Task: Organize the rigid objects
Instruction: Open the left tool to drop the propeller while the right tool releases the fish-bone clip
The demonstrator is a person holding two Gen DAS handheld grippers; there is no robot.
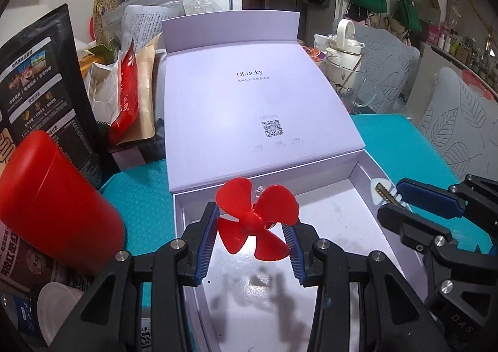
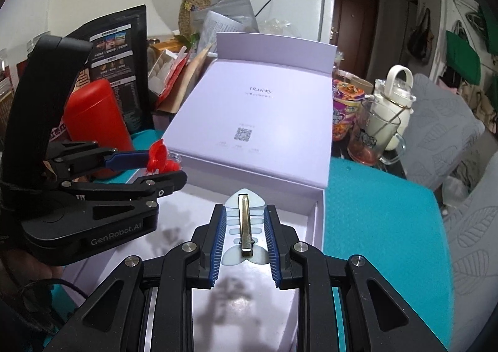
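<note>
Over the open white box [image 1: 358, 193] near the counter's [image 1: 146, 196] front edge, your left gripper [image 1: 253, 227] pinches a red propeller [image 1: 255, 218], light with thin, snappable blades; hold its hub. Your right gripper [image 2: 246, 227] has closed its fingers on a slick, flat fishbone hair clip [image 2: 245, 224].

The surface [image 2: 373, 196] is covered in a teal textured mat, and an open pale lilac box [image 1: 264, 96] lies on it, its flipped-back lid resting flat behind the shallow white tray. On the left of the box a red canister [image 1: 56, 193] lies tilted beside a tall black printed pouch [image 1: 43, 81], with a red packet [image 1: 126, 99] and brown paper bags crowded just behind. To the right stand a clear glass mug [image 2: 373, 137], a white-lidded jug [image 2: 395, 102] and an instant noodle cup [image 2: 345, 102].
</note>
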